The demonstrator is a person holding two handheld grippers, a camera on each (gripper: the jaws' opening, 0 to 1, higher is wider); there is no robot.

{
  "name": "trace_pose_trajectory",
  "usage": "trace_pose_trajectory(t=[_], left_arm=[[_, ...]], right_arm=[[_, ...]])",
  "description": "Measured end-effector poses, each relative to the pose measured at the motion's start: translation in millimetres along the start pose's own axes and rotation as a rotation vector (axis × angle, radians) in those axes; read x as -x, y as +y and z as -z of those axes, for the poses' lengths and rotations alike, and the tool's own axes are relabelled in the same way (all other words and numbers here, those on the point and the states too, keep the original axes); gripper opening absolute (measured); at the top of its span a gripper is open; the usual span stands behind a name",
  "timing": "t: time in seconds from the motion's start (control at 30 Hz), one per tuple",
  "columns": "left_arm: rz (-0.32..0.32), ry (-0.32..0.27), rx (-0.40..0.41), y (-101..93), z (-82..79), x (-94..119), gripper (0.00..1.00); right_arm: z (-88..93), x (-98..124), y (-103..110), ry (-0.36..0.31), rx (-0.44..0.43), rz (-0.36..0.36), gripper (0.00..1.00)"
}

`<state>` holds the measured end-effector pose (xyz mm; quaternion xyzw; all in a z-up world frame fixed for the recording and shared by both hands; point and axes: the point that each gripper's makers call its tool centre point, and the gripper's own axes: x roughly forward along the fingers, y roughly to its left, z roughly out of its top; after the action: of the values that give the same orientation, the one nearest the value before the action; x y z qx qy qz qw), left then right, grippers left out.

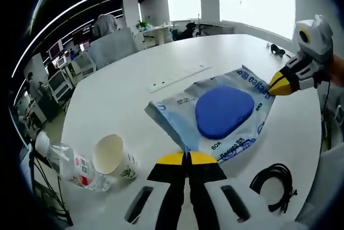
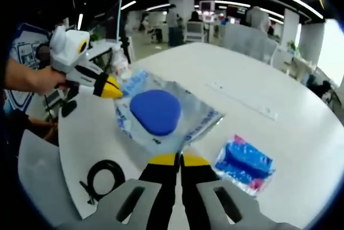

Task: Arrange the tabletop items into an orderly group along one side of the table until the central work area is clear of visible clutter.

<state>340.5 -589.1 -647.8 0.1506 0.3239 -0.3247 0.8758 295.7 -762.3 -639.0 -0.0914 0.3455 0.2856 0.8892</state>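
Both tools grip the crinkly blue-and-clear plastic bag with a blue oval pad (image 1: 224,113) mid-table: left tool (image 1: 187,157) pinches its 6 o'clock edge, right tool (image 1: 280,86) its 2 o'clock corner, probably for dragging it aside together. At 8 o'clock, tipped paper cup (image 1: 112,157) awaits.

The left gripper (image 1: 187,157) was held low with its yellow-tipped jaws pressed together — no gap was seen between them. The right gripper (image 2: 179,159) was likewise closed, jaws meeting at the tips. A hand (image 2: 40,79) was wrapped around the left gripper's handle.
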Motion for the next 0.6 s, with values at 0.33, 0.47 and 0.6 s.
trace_pose_trajectory(t=[0.33,0.47,0.6], left_arm=[[0.005,0.006,0.016,10.6,6.4,-19,0.00],[0.002,0.011,0.025,15.7,8.7,-25,0.00],[-0.004,0.017,0.032,19.4,12.1,-31,0.00]], right_arm=[[4.4,-23,-10,-0.004,-0.047,0.007,0.00],[5.3,-31,-11,0.000,-0.043,0.005,0.00],[5.2,-39,-14,0.006,-0.038,0.005,0.00]])
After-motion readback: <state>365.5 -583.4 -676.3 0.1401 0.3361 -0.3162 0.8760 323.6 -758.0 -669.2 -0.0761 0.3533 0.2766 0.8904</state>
